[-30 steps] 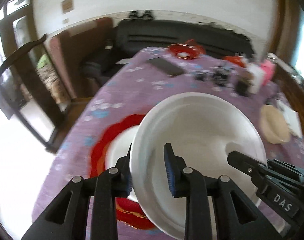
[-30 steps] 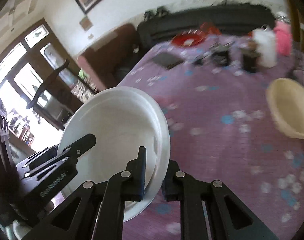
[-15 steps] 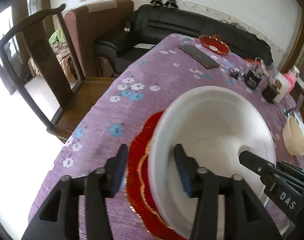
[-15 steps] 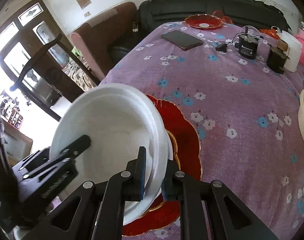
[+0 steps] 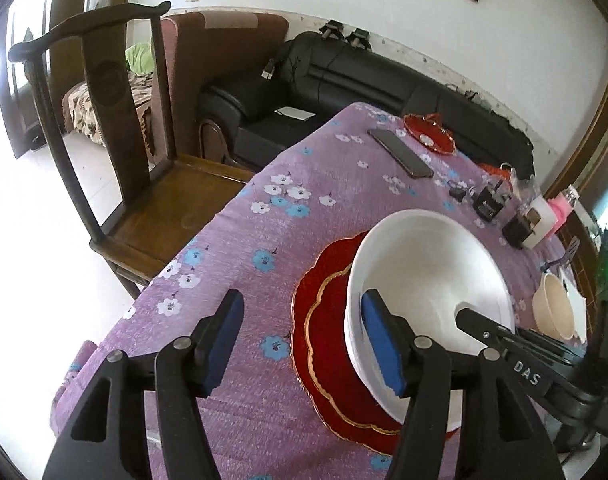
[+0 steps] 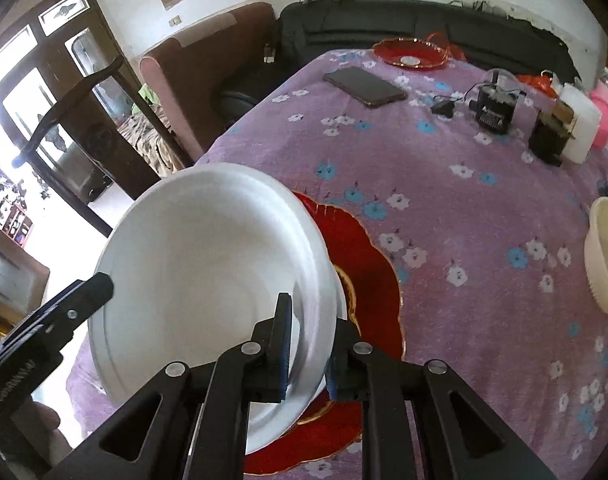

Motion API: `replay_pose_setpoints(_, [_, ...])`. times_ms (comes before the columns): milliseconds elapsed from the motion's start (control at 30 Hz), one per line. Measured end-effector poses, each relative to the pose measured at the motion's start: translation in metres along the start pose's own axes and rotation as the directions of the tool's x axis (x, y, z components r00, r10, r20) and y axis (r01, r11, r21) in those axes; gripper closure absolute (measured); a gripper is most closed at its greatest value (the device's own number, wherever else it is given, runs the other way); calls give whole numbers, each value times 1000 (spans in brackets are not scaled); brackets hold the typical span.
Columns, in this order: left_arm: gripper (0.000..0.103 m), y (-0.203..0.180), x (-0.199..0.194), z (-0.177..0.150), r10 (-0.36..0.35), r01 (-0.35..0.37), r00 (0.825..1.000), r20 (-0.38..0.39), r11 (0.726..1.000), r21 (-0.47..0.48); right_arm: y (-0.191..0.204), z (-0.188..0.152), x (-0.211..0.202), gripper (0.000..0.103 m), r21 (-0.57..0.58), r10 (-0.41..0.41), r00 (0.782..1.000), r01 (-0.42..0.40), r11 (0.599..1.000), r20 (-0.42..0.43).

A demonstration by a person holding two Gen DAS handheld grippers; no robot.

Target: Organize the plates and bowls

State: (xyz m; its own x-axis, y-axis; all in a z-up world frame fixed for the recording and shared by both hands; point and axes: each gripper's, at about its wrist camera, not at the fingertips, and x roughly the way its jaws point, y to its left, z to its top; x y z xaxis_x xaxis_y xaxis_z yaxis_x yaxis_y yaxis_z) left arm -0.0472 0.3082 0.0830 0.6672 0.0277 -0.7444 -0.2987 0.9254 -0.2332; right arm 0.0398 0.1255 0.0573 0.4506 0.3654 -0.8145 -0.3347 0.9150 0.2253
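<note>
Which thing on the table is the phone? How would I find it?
Start at the far end of the purple flowered tablecloth, near the black sofa. There a small red dish sits, and the phone lies just in front of it, toward the chair side. It is the only flat, dark, shiny rectangle; the black gadgets nearby are chunky boxes with wires.

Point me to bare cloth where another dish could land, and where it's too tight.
Free: the wide purple cloth between the red plate and the cream bowl, and the strip from the red plate up to the phone. Crowded: the far right corner around the black adapters and white box.
</note>
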Motion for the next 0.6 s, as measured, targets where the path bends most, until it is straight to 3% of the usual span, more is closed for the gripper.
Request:
replay_pose_setpoints(133, [40, 8, -11, -8, -50, 50, 999, 9, 998, -50, 0, -1, -1, 87, -10, -13, 1000, 13, 1000, 0])
replay_pose_setpoints(433, [33, 41, -45, -12, -94, 109, 989, 110, 986, -129, 0, 1, 1, 87, -28, -78, 997, 77, 997, -29])
replay_pose_setpoints(600, [31, 61, -48, -13, -118, 132, 987, 109, 981, -139, -11, 3, 7, 88, 28, -100, 988, 104, 994, -113])
